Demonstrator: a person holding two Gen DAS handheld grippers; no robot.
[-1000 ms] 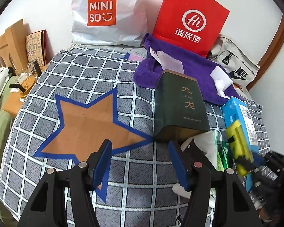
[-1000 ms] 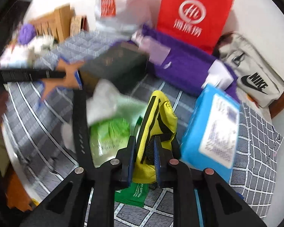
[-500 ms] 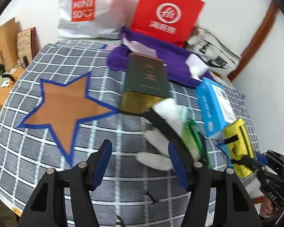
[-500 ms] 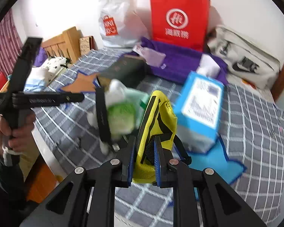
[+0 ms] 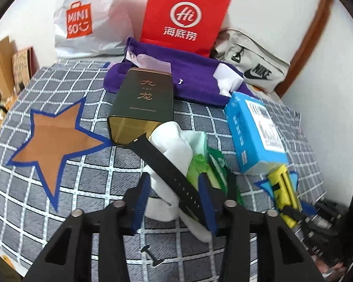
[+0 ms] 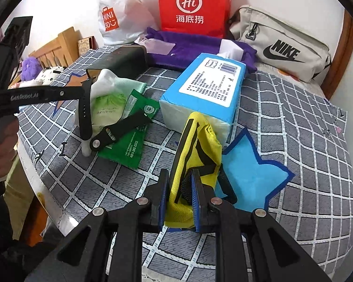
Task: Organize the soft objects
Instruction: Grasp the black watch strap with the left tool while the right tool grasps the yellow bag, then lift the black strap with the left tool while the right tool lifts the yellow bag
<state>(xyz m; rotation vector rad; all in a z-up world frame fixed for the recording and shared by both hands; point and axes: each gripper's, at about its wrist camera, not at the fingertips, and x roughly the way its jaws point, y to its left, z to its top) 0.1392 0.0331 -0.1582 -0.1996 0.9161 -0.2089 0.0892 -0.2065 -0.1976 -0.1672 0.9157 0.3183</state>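
My right gripper (image 6: 180,202) is shut on a yellow and black fabric pouch (image 6: 195,155) and holds it over the left point of the blue star mat (image 6: 249,178). The pouch also shows in the left wrist view (image 5: 283,192). My left gripper (image 5: 174,202) is open, its blue pads either side of a white sock (image 5: 174,145) and a black watch strap (image 5: 167,166) that lies across it. In the right wrist view the sock (image 6: 103,80) and strap (image 6: 84,112) sit beside green wipe packets (image 6: 127,136).
A dark green tin (image 5: 143,101), a blue tissue pack (image 5: 254,129), a purple towel (image 5: 190,80), a red paper bag (image 5: 183,16), a white Miniso bag (image 5: 82,23) and a grey Nike bag (image 5: 251,68) crowd the checked bed. An orange star mat (image 5: 54,143) lies left.
My left gripper has moved right and forward from the orange star until its pads straddle the sock and strap. My right gripper has carried the yellow pouch back toward the blue star.
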